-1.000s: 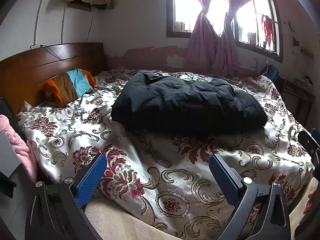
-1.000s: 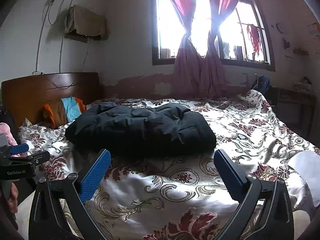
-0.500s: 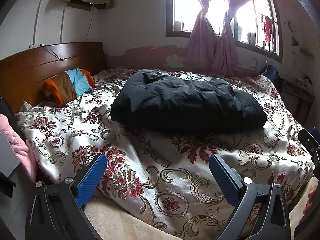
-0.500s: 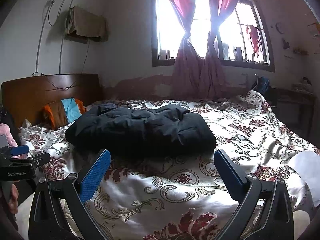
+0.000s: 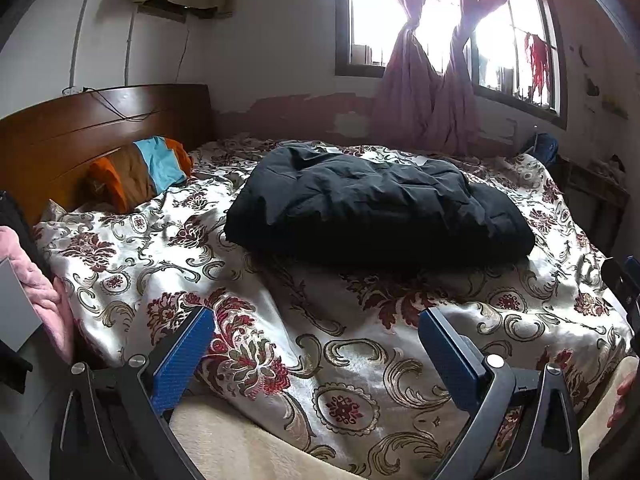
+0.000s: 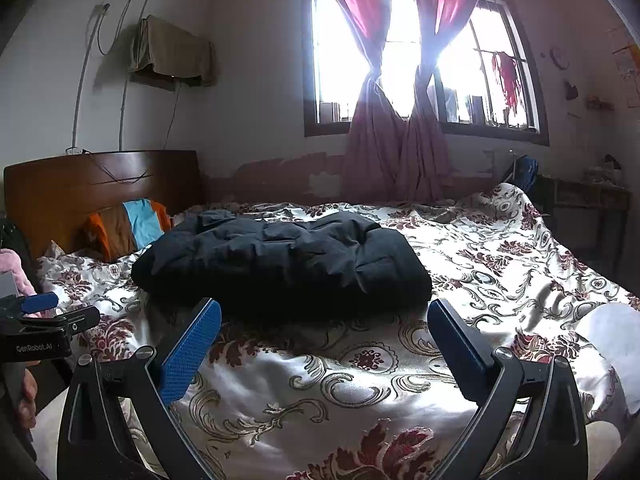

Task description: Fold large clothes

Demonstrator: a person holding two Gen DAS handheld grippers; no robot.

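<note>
1. Barely anything has shifted since a second ago: the left view has crept a touch toward the bed, and the jacket sits where it sat.
2. Left view: the left gripper (image 5: pixel 316 344) hangs over the near edge of the quilt (image 5: pixel 280 320), blue pads spread wide, nothing between them.
3. The black jacket (image 5: pixel 376 208) lies folded into a puffy bundle in the middle of the bed, well apart from the pads.
4. An orange, brown and blue pillow (image 5: pixel 140 172) leans against the wooden headboard (image 5: pixel 80 128); pink cloth (image 5: pixel 44 292) hangs at the left edge; tied curtains (image 5: pixel 424 92) cover the bright window.
5. The right gripper's tip pokes in at the far right edge.
6. Right view: the right gripper (image 6: pixel 324 348) is also gaping and empty, low over the quilt (image 6: pixel 360 380).
7. The jacket (image 6: pixel 280 264) sits just beyond its pads, untouched.
8. At the left edge the left gripper (image 6: pixel 36 324) shows side-on, and its body reads "GenRobot.AI".
9. A cloth-draped box (image 6: pixel 172 56) is mounted on the wall above the headboard (image 6: pixel 80 184).
</note>
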